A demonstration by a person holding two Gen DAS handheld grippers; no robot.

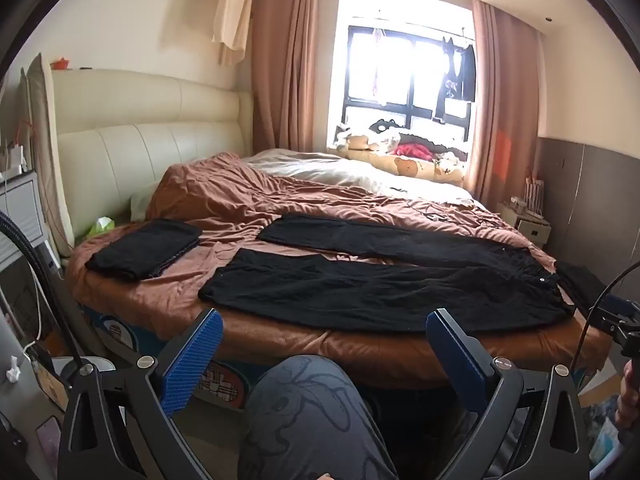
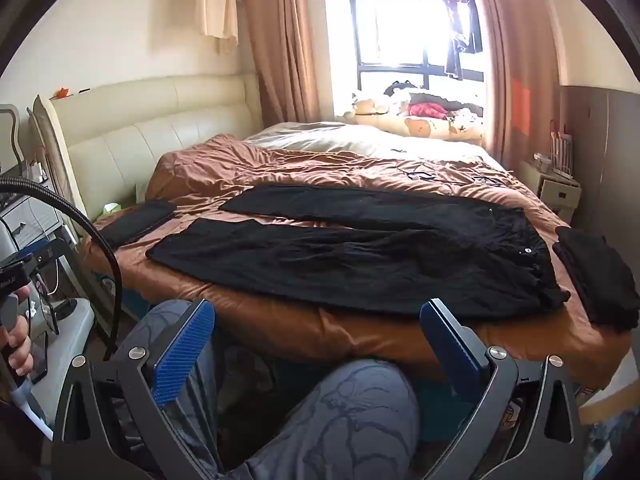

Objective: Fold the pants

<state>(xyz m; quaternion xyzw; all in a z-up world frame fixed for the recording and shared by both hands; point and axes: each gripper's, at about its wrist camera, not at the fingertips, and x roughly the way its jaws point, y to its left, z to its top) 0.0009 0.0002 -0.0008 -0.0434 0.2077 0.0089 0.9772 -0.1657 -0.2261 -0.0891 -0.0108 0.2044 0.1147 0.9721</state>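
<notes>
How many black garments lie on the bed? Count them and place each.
3: spread pants across the middle, a folded piece toward the headboard, another folded piece beside the waistband. More may be hidden.

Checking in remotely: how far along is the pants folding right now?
Done: a folded black garment lies on the bed's left, another folded black stack on its right. In hand: nothing; left gripper and right gripper are open, short of the bed. Left: the spread-out black pants, unfolded.

Both wrist views sit low off the bed's near edge, above the person's knees, facing across toward the window. Left view further left. Shared: pants along near edge, headboard left, curtains
</notes>
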